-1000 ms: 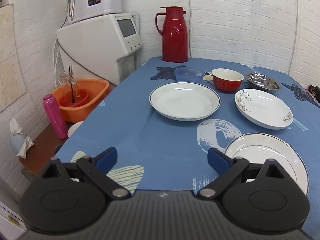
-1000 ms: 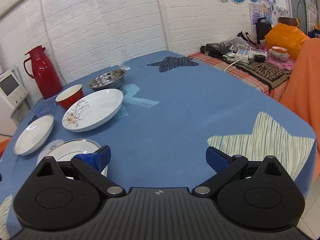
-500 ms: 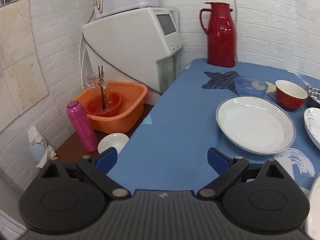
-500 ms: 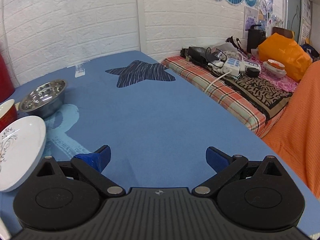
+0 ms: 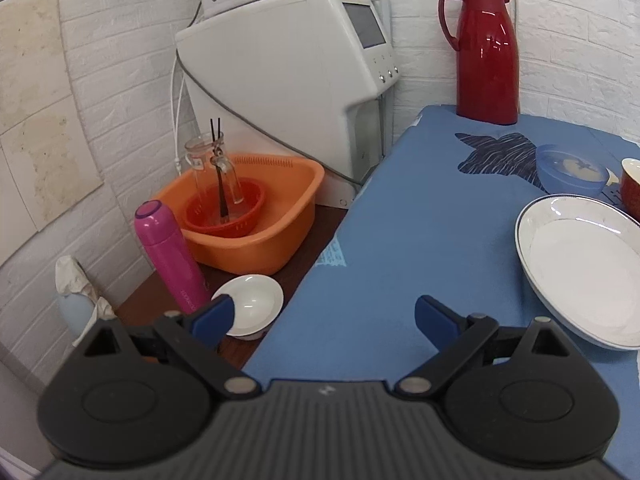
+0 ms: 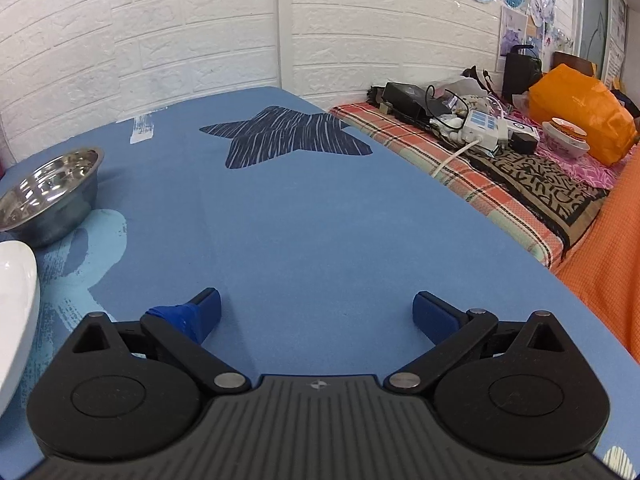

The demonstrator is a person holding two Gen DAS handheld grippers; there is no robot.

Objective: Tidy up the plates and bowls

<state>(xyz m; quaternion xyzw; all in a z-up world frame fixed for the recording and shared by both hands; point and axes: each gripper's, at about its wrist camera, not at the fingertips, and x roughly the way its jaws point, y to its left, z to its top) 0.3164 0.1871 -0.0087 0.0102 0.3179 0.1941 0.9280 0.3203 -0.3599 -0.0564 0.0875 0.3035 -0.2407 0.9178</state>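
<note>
In the left wrist view my left gripper (image 5: pixel 322 318) is open and holds nothing, above the left edge of the blue table (image 5: pixel 420 208). A white plate with a dark rim (image 5: pixel 580 268) lies to its right, with a blue bowl (image 5: pixel 572 168) and the edge of a red bowl (image 5: pixel 631 188) behind. A small white bowl (image 5: pixel 252 304) rests on the low brown shelf by the left fingertip. In the right wrist view my right gripper (image 6: pixel 316 314) is open over bare tablecloth. A steel bowl (image 6: pixel 48 196) and the rim of a white plate (image 6: pixel 16 300) lie at the left.
A red thermos (image 5: pixel 486 52) stands at the table's back. Beside the table are a white appliance (image 5: pixel 288 80), an orange basin (image 5: pixel 248 212) with a glass jar, and a pink bottle (image 5: pixel 170 256). A cluttered plaid side table (image 6: pixel 480 152) and orange cloth (image 6: pixel 608 272) are right.
Both grippers have swung outward: the left view turned left toward the shelf and basin, the right view turned right, so most plates have slid out of frame. Both stay open.
</note>
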